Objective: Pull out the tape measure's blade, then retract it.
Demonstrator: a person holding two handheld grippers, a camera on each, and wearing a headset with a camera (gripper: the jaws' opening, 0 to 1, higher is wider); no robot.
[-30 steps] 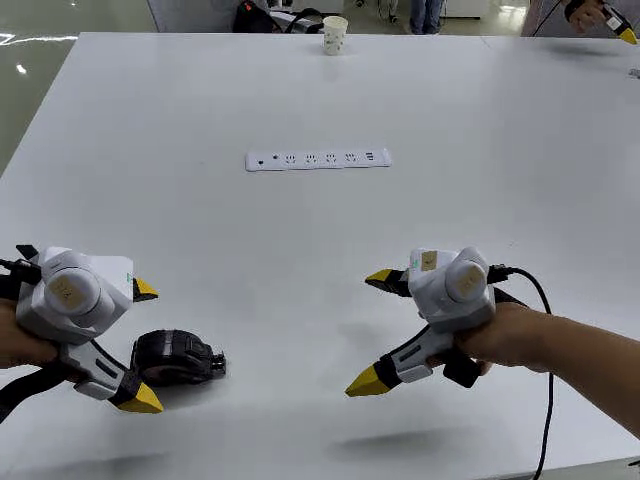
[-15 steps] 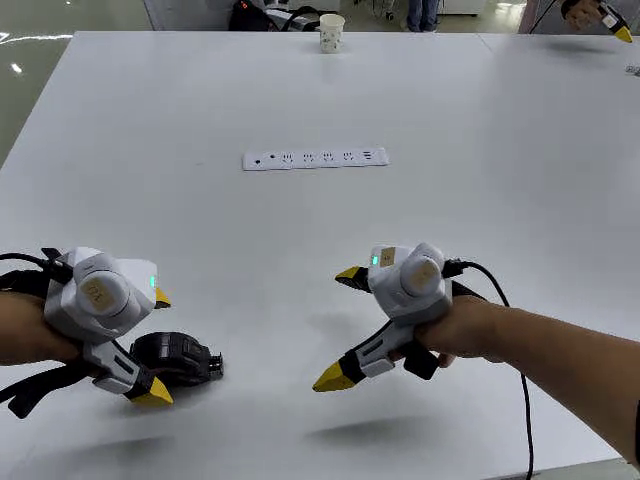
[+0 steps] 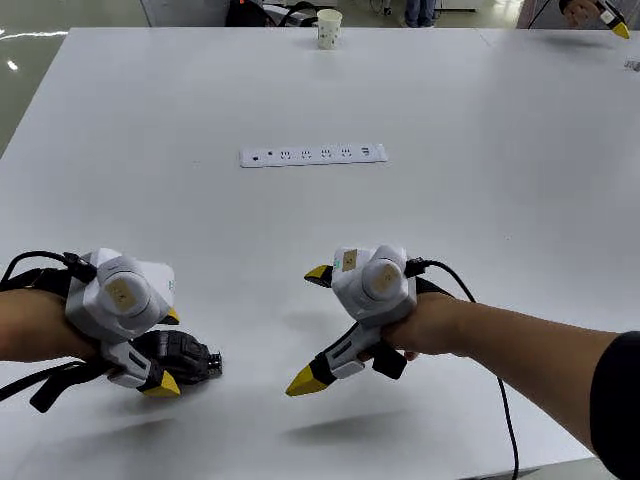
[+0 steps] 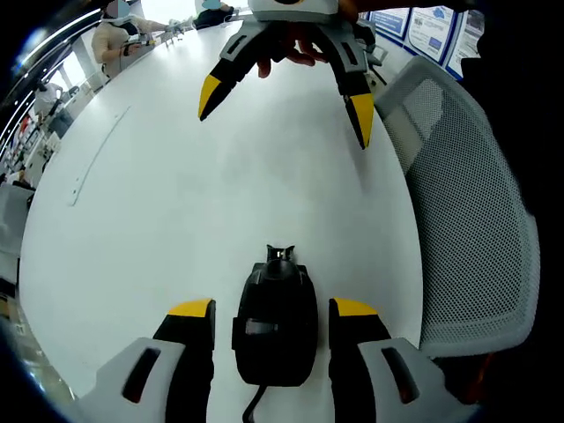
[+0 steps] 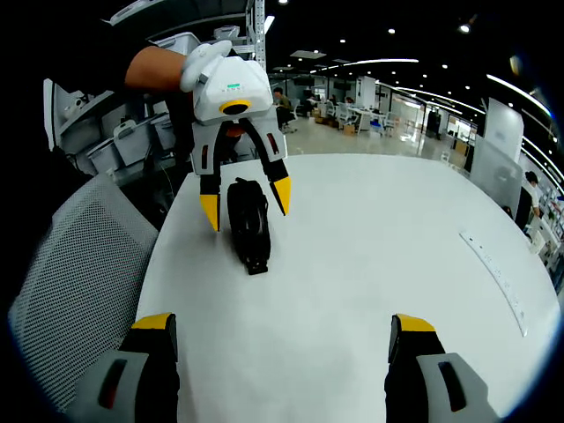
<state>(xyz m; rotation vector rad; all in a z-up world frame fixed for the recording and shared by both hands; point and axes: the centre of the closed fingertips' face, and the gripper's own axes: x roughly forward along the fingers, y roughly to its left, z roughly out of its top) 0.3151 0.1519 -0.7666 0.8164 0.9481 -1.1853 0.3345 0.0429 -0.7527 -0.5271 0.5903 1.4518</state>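
- Your left tongs [image 3: 168, 350] now straddle the tape measure [image 4: 275, 322], jaws just beside it, not clamped.
- Your right tongs [image 3: 309, 327], wide, have moved nearer; blade not yet pulled.

Tape measure [image 3: 193, 353] half behind left gripper [image 3: 168, 350]

Large white surface [image 3: 450, 120], matte and evenly lit, with a white power strip [image 3: 312, 154] at mid-depth and a paper cup [image 3: 328, 28] near the far edge; glossy pale floor [image 3: 20, 60] to the left, marked by light glare. Grey mesh-backed chair [image 4: 467, 220] just beside the near edge of the surface. Beyond, an open-plan hall: dark ceiling [image 5: 370, 44] with spot and strip lights, rows of desks [image 5: 352, 119], grey storage bins [image 5: 132, 141] on shelving, blue-and-white posters [image 4: 432, 26] on a wall.
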